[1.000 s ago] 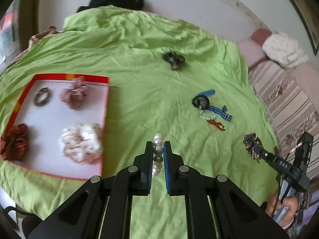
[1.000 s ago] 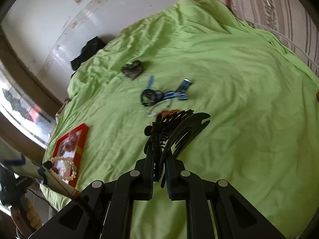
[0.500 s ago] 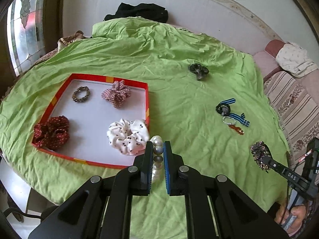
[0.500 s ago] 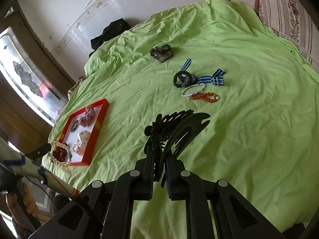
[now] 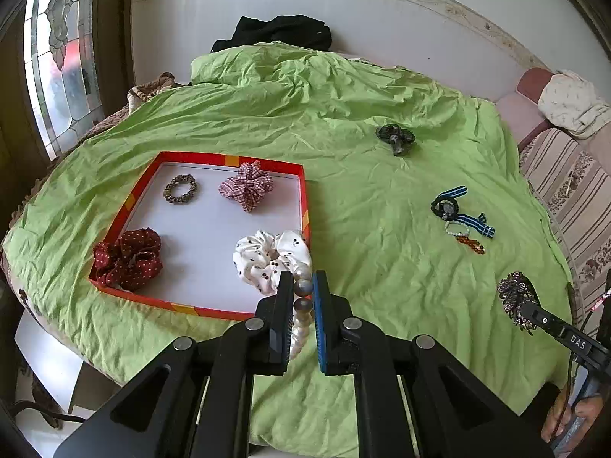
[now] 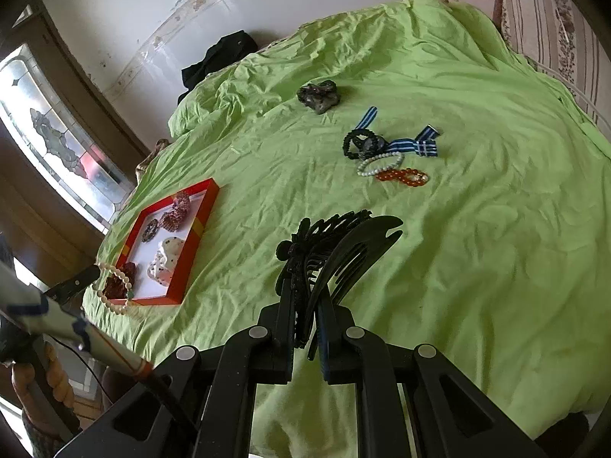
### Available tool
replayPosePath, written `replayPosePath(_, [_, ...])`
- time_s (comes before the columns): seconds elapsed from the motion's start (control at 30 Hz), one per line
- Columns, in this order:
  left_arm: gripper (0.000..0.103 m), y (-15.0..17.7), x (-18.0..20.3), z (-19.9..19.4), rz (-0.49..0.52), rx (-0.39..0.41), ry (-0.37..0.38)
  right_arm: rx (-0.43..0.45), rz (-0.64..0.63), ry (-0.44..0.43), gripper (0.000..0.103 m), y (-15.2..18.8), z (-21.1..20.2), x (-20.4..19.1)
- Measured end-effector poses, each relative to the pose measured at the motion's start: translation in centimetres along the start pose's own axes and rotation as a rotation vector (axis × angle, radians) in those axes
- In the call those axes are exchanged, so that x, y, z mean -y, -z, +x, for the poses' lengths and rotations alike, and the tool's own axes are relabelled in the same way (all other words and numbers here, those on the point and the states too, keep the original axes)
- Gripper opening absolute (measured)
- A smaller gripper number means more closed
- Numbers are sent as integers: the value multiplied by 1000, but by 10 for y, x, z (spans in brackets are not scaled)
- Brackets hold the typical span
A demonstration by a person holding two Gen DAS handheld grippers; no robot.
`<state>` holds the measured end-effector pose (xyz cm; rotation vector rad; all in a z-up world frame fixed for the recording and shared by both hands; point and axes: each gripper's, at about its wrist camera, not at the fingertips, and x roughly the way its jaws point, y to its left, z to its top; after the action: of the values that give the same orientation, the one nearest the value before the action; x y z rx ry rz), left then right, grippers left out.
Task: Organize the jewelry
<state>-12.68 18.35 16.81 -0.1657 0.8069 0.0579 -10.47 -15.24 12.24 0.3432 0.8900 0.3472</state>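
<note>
My left claw [image 5: 303, 297] pinches the white pearl-bead bracelet [image 5: 299, 315] just right of the red-rimmed white tray [image 5: 304, 194], nearer it than my right claw [image 6: 307, 318] gripping the black comb-toothed hair clip [image 6: 336, 246].

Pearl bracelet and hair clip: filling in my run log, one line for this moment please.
left tongs: shut on pearl bracelet | right tongs: shut on black hair clip | red tray: four scrunchies

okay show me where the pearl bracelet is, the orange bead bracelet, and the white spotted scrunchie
pearl bracelet [image 5: 303, 287]: left wrist view, on a grey pearl between the fingers.
orange bead bracelet [image 6: 401, 176]: right wrist view, middle of the bead loop.
white spotted scrunchie [image 5: 267, 255]: left wrist view, on its ruffled fabric.
</note>
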Motion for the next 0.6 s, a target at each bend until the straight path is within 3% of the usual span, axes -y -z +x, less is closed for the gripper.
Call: replayPosePath(0.6, [10,2,-43,9,-54,-11,-34,-67,-111,-8,11,0,27,-51])
